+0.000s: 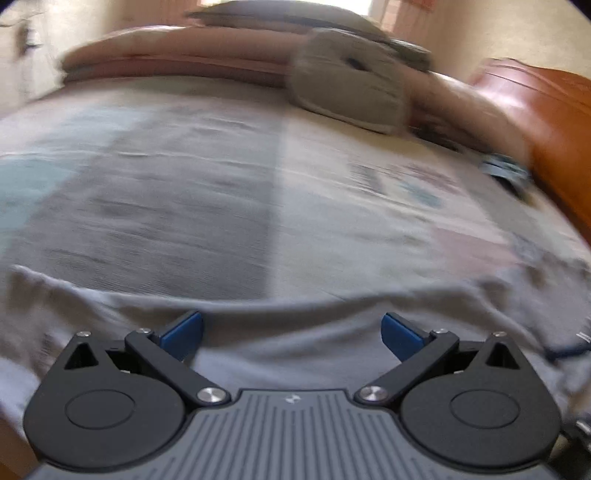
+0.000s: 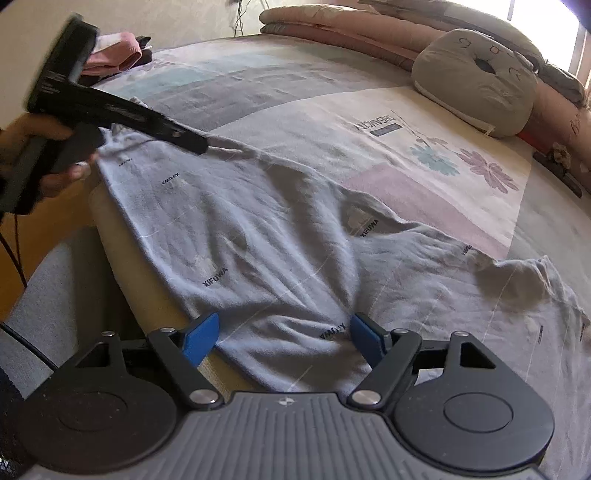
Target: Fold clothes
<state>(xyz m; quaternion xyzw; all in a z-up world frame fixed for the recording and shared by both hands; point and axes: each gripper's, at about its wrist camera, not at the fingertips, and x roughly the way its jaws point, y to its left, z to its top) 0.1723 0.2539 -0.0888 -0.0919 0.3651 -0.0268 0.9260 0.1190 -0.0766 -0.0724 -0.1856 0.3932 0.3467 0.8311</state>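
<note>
A light blue T-shirt [image 2: 266, 236] with small printed words lies crumpled on the patterned bedsheet [image 2: 332, 122], its near part draped over the bed's edge. My right gripper [image 2: 284, 338] is open just above that near part; cloth shows between the blue pads [image 2: 201, 338], which do not press on it. My left gripper [image 1: 291, 332] is open wide over the same shirt [image 1: 295, 354] in a blurred view. In the right wrist view the left gripper [image 2: 197, 142], held by a hand [image 2: 51, 181], reaches to the shirt's far left corner.
A beige cushion [image 2: 476, 81] and folded pink quilts [image 2: 332, 26] lie at the head of the bed. Folded pink clothes [image 2: 114, 51] sit at the far left corner. The bed's beige edge [image 2: 147, 280] runs along the lower left, beside a grey trouser leg [image 2: 62, 288].
</note>
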